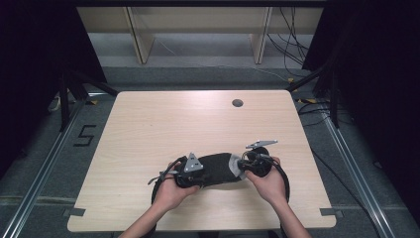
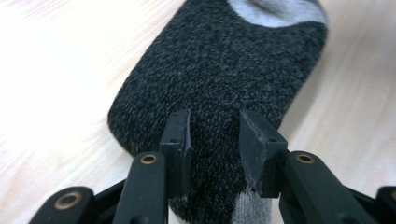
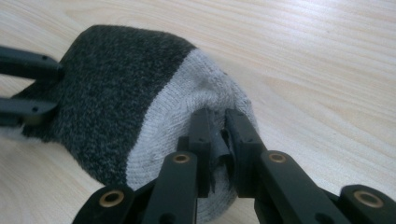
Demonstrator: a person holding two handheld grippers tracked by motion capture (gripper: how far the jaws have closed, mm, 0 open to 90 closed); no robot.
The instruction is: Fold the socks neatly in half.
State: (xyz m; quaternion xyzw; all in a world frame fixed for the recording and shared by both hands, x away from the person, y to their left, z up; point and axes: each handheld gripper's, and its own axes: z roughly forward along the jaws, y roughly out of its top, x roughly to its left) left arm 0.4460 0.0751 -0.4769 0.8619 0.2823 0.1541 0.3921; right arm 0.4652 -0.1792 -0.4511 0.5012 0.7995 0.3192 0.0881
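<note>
Broadly, on the counter, near its front edge: a dark grey sock with pale grey toe, stretched between both hands. Right gripper clenched on the pale end; left gripper jaws astride the dark knit, pinch uncertain. Best kept taut and level while folding. High view gives placement; gripper views give each grip up close.

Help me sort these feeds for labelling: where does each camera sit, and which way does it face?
High view: above the person's side, looking forward and down on the table; forearms, both hands show.
Left gripper view: rides the left tongs, looking along its jaws over the sock.
Right gripper view: rides the right tongs, shut on the sock's grey end; left tongs farther off.
Shared: all see the sock.
</note>
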